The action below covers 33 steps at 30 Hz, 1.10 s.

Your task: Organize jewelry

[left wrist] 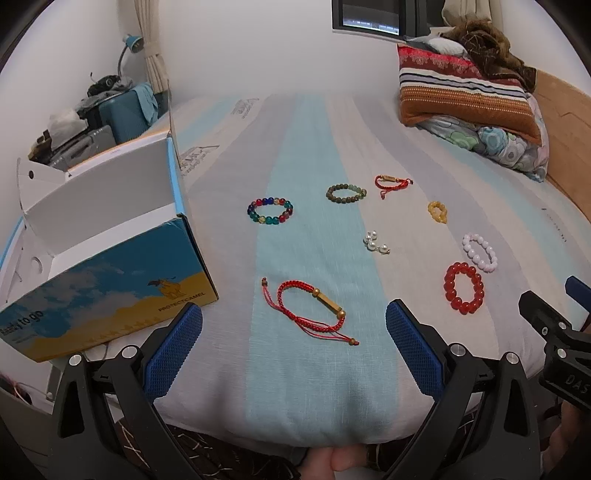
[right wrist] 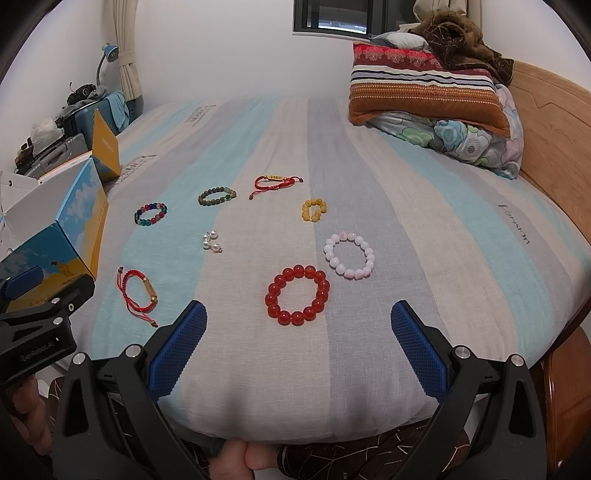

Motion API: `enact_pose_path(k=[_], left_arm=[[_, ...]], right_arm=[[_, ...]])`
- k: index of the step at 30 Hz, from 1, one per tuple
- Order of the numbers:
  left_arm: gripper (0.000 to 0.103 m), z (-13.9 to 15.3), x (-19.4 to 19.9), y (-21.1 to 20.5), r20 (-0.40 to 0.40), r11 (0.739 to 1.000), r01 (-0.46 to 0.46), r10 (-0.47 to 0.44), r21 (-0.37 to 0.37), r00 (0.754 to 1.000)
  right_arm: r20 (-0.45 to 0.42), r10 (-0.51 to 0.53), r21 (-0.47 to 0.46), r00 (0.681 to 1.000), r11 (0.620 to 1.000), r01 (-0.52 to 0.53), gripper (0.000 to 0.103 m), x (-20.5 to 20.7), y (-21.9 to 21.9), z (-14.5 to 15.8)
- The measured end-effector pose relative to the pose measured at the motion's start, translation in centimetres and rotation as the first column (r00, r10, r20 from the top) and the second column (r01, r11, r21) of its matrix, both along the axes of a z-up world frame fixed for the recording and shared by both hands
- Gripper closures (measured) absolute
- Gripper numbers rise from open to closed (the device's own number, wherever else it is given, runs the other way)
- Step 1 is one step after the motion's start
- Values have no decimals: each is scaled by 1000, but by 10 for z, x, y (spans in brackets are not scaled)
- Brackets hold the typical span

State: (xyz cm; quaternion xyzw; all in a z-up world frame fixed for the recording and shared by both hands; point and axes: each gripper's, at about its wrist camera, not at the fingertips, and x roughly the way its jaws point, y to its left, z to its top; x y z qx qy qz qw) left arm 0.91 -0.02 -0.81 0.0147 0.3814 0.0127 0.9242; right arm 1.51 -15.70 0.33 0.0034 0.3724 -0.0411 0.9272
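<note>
A bed (right wrist: 406, 206) covered with a sheet striped in pale blue, grey and cream fills both views, its wooden headboard (right wrist: 546, 107) along the right side. At that end a striped red, orange and white pillow (right wrist: 424, 92) rests on a floral quilt (right wrist: 461, 136), with a brown fuzzy blanket (right wrist: 461, 33) heaped on top. The far wall is plain white with a dark-framed window (right wrist: 332, 16); in the left corner hang cream curtains (left wrist: 153, 48), beside a blue desk lamp (left wrist: 133, 42) and a teal suitcase (left wrist: 122, 114) piled with clutter. An open blue and yellow cardboard box (left wrist: 110, 280) sits on the left side of the mattress. Scattered on the sheet, apart from each other, lie the jewelry: a red braided cord bracelet (left wrist: 310, 310) nearest the left gripper (left wrist: 293, 317), a multicoloured bead bracelet (left wrist: 270, 211), a green bead bracelet (left wrist: 346, 192), a second red cord bracelet (left wrist: 392, 182), a yellow bead bracelet (right wrist: 314, 209), pearl earrings (left wrist: 376, 243), a pale pink bead bracelet (right wrist: 349, 255) and a red bead bracelet (right wrist: 296, 294) just ahead of the right gripper (right wrist: 298, 319). Both grippers hover at the near edge, their blue pads spread wide apart and holding nothing.
</note>
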Motion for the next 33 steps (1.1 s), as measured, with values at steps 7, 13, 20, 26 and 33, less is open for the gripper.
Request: enact_pose_path(k=[7, 13, 20, 26, 33], left_arm=[[6, -15, 19, -6, -32, 1000, 8, -8, 10, 999], [6, -42, 48, -14, -90, 1000, 19, -18, 11, 996], [6, -78, 80, -15, -162, 1000, 5, -5, 1, 987], [5, -97, 94, -11, -188, 1000, -11, 9, -10, 982], [16, -101, 95, -12, -173, 1000, 6, -6, 2, 985]], right_arm=[[-24, -1, -2, 1000, 1000, 1, 7, 13, -4, -9], [-69, 2, -9, 998, 1000, -2, 7, 39, -6, -28], [-138, 5, -15, 990, 1000, -7, 7, 76, -8, -59], [-186, -2, -13, 983, 1000, 0, 11, 102, -12, -84], [-238, 17, 25, 971, 1000, -11, 24, 115, -15, -103]])
